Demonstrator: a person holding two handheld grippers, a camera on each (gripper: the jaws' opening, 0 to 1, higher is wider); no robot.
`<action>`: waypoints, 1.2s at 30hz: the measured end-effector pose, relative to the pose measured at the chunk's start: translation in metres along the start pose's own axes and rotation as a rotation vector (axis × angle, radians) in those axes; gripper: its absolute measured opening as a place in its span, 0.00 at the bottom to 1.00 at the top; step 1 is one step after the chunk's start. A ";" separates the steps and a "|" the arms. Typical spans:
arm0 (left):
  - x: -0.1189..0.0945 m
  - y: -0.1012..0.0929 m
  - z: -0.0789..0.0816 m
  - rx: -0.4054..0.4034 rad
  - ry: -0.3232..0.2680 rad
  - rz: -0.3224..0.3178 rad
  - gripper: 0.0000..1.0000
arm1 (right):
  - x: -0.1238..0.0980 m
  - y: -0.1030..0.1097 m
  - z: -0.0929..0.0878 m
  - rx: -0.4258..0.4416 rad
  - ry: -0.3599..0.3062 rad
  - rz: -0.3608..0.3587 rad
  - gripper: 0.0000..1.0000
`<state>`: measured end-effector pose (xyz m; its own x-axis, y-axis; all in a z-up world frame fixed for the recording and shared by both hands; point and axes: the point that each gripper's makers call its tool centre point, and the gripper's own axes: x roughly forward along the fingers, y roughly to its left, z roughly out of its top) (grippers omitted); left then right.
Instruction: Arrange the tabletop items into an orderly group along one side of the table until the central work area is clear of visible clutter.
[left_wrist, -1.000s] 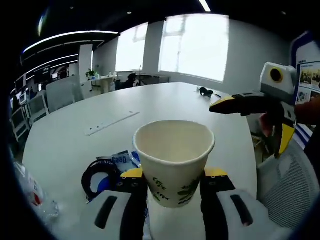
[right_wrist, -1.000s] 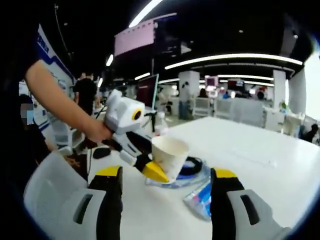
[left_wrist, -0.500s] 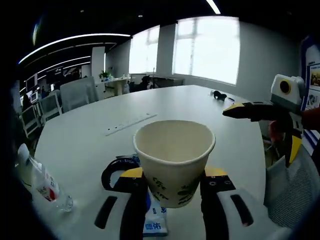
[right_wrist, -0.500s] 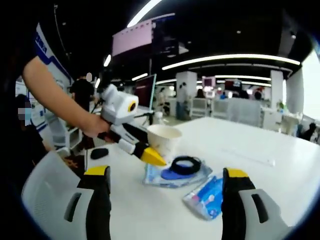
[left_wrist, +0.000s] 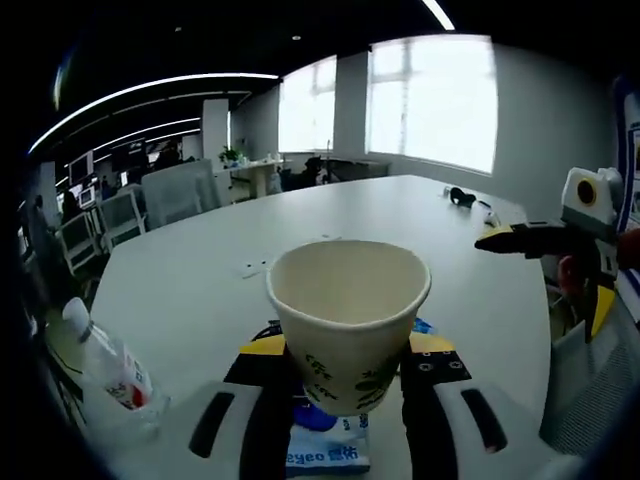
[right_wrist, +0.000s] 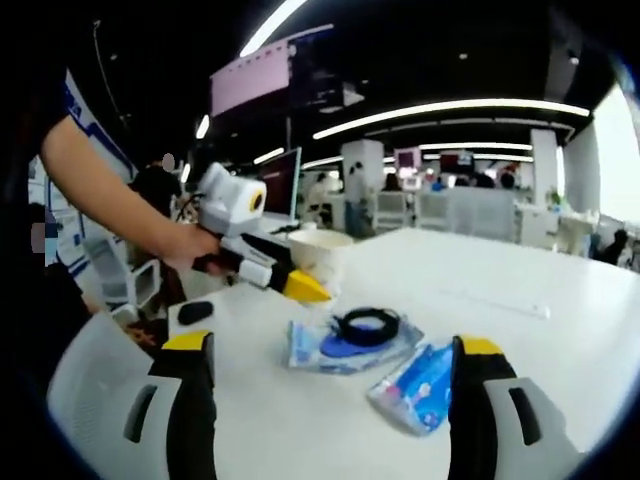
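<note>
Between left tool (left_wrist: 345, 365) jaws: paper cup (left_wrist: 348, 320), clamped; right tool (right_wrist: 333, 400) spread, unladen.

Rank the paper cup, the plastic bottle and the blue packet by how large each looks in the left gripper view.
1. paper cup, though it sits nearest the camera, held in the left gripper.
2. plastic bottle.
3. blue packet, mostly hidden behind the cup, so its rank is unsure.
</note>
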<state>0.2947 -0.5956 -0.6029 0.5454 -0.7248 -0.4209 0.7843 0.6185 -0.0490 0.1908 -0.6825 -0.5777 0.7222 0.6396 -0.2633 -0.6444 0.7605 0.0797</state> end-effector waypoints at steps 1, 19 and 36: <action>0.000 0.001 0.000 0.003 0.001 0.002 0.41 | 0.000 0.000 0.001 0.003 0.001 -0.003 0.97; -0.012 0.034 -0.002 0.000 -0.007 0.039 0.41 | 0.000 0.013 0.004 -0.010 0.052 -0.034 0.98; -0.011 0.048 -0.007 0.021 -0.027 0.012 0.41 | 0.006 0.016 0.006 -0.013 0.071 -0.117 0.99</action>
<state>0.3238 -0.5559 -0.6074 0.5625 -0.7254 -0.3968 0.7834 0.6211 -0.0249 0.1865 -0.6652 -0.5720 0.7737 0.5364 -0.3371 -0.5600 0.8279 0.0318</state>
